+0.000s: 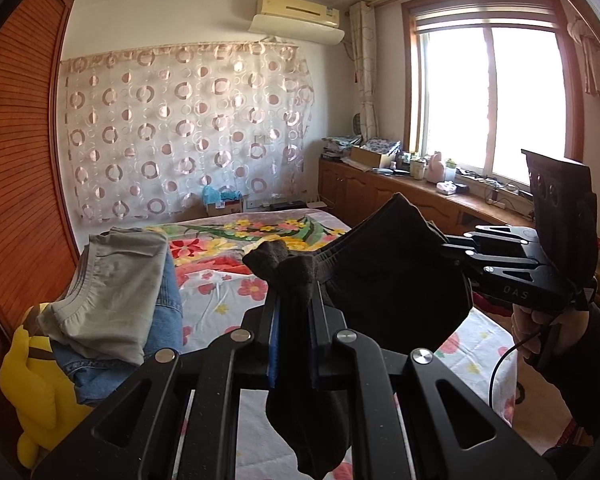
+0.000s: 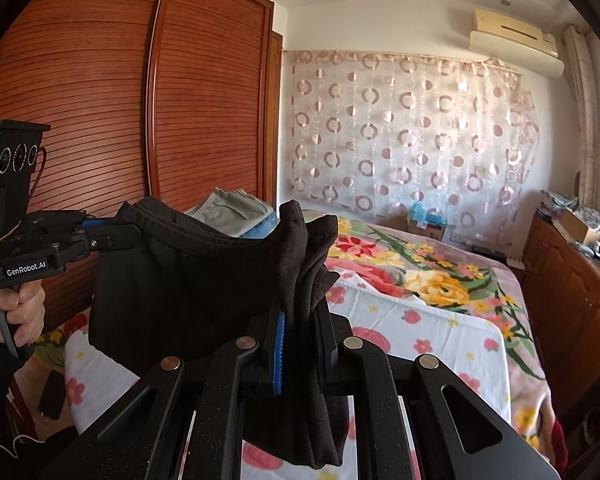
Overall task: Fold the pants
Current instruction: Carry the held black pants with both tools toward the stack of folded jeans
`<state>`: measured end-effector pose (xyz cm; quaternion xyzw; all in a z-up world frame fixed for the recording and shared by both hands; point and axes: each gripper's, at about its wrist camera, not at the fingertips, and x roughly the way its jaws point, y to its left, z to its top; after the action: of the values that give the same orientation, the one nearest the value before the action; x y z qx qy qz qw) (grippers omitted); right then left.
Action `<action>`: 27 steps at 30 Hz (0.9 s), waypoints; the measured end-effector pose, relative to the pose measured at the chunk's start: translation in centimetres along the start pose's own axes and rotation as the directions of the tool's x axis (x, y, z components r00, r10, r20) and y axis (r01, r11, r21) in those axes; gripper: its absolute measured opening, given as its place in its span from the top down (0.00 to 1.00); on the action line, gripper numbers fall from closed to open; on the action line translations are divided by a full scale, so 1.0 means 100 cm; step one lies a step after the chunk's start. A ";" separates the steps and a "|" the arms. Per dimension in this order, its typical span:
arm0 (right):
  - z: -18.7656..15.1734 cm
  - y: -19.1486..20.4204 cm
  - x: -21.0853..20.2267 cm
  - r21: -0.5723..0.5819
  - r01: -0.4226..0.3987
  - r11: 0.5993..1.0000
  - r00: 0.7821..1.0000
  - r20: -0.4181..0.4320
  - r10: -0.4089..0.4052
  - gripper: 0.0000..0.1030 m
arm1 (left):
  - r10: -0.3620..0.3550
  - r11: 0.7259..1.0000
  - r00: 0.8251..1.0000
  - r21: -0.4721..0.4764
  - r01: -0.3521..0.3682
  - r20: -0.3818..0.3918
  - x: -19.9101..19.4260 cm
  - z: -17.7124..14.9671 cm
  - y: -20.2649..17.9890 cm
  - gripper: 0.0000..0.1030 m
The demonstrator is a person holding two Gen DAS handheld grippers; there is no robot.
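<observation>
Fingers point(image 1: 274, 320) of the left gripper point(image 1: 296, 300) are seen pressed together on a bunched corner of the black pants point(image 1: 384, 272), the blue pad lying flat against the cloth. Fingers point(image 2: 278, 344) of the right gripper point(image 2: 300, 320) are clamped in the same way on the other corner, with a fold of dark fabric standing up above the tips and more hanging down below them. Between the two grippers the pants are held stretched in the air, the waistband edge sagging a little in the middle, above the near end of the bed point(image 1: 228, 296). Each gripper is gripped by a hand point(image 2: 14, 308) on its handle, and a dark sleeve point(image 1: 592, 344) is seen behind the right one. A floral bedspread point(image 2: 420, 280) is spread over the bed. At the bed's left side a stack of folded clothes point(image 1: 112, 288) is seen, grey over blue denim, with a yellow plush toy point(image 1: 36, 384) beside it. A wooden wardrobe point(image 2: 140, 100) stands behind the stack, and a patterned curtain point(image 1: 188, 120) is hung on the far wall.
</observation>
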<state>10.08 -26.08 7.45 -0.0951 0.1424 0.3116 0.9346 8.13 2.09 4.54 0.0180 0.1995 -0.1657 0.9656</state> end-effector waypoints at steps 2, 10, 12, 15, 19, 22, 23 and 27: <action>0.003 -0.004 0.010 -0.006 -0.005 1.000 1.000 -0.009 0.005 0.89 | 0.009 1.000 1.000 -0.006 -0.009 -0.008 0.006 0.000 0.006 0.88; 0.019 -0.024 0.038 -0.021 -0.025 0.999 0.999 -0.024 0.024 0.89 | 0.027 0.999 0.999 -0.032 -0.028 -0.018 0.027 0.007 0.021 0.88; 0.023 -0.027 0.045 -0.023 -0.028 0.999 0.999 -0.024 0.027 0.89 | 0.031 0.999 0.999 -0.034 -0.032 -0.015 0.029 0.008 0.022 0.88; 0.028 -0.031 0.054 -0.028 -0.035 0.999 0.999 -0.025 0.034 0.89 | 0.043 0.999 0.999 -0.033 -0.044 -0.014 0.034 0.012 0.027 0.88; 0.036 -0.034 0.069 -0.044 -0.045 0.998 0.999 -0.021 0.044 0.89 | 0.069 0.997 0.998 -0.031 -0.069 -0.011 0.037 0.019 0.036 0.88; 0.039 -0.037 0.078 -0.054 -0.061 0.997 0.998 -0.018 0.060 0.89 | 0.099 0.995 0.995 -0.029 -0.099 -0.015 0.037 0.024 0.047 0.88; 0.039 -0.038 0.082 -0.058 -0.065 0.996 0.998 -0.019 0.064 0.89 | 0.108 0.994 0.994 -0.028 -0.108 -0.017 0.037 0.024 0.050 0.88; 0.048 -0.037 0.101 -0.072 -0.093 0.993 0.996 -0.021 0.092 0.89 | 0.146 0.989 0.989 -0.017 -0.146 -0.025 0.038 0.026 0.063 0.88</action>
<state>21.09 -22.13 9.03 -0.1251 0.1434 0.3589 0.9138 14.49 6.62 5.22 0.0256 0.2104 -0.0924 0.9729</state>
